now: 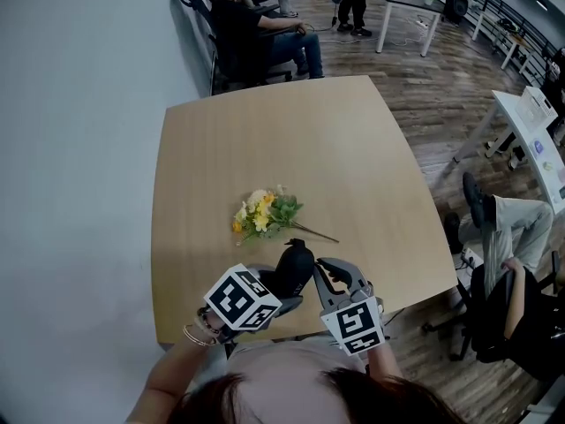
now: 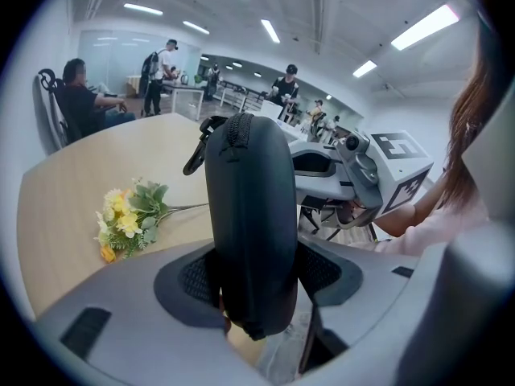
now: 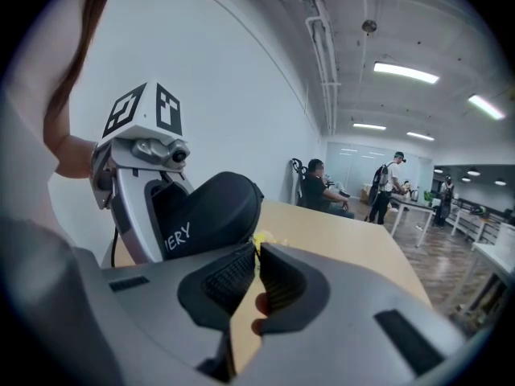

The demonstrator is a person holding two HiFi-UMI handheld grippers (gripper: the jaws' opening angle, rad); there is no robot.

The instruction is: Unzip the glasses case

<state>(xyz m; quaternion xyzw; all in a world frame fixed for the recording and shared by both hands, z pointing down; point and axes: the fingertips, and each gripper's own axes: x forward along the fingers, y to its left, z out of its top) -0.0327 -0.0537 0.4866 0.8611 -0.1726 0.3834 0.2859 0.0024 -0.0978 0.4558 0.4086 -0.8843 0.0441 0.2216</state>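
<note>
- Wood-plank office floor (image 1: 441, 87) surrounds a pale bench (image 1: 353, 148); people (image 1: 252, 29) sit beyond its far edge.
- Flowers (image 1: 262, 213) lie near the middle of the bench.
- Left tool (image 2: 253, 284) is clamped on the lower end of the black case (image 2: 251, 207), holding it upright over the near edge of the bench.
- Right tool (image 3: 257, 273) has its jaws together on nothing, just beside the case.

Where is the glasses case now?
In the head view the glasses case is over the table's near edge, just nearer than the flowers, clamped by the left gripper.
</note>
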